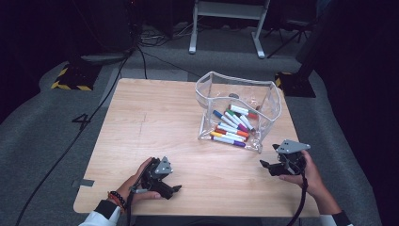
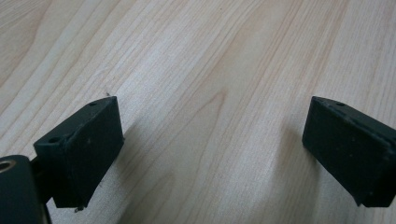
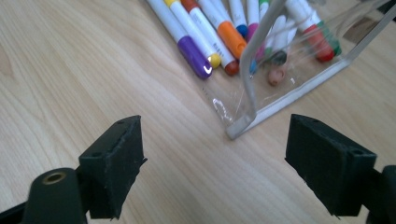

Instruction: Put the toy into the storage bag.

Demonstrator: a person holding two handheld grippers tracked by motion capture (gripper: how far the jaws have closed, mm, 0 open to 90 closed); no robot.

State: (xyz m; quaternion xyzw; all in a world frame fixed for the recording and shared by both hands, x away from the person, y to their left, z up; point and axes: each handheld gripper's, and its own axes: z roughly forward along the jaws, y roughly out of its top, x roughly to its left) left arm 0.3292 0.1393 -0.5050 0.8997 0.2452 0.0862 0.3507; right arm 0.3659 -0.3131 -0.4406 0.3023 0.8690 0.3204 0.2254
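Observation:
A clear plastic pouch (image 1: 263,101) stands open on the wooden table (image 1: 155,117), with several coloured markers (image 1: 231,126) lying inside it. My right gripper (image 1: 269,155) hovers just off the pouch's near right corner, open with nothing between its jaws. In the right gripper view, the right gripper (image 3: 215,126) faces that pouch corner (image 3: 243,123), with a purple-capped marker (image 3: 194,56) and an orange-capped marker (image 3: 231,39) just beyond it. My left gripper (image 1: 171,182) rests near the table's front edge, open over bare wood. The left gripper view shows the left gripper (image 2: 212,121) wide apart above the tabletop.
Grey carpet surrounds the table. A black cable (image 1: 94,113) runs across the floor at the left. A white metal stand (image 1: 226,19) is beyond the table's far edge. Bare wood lies between the two grippers and across the table's left half.

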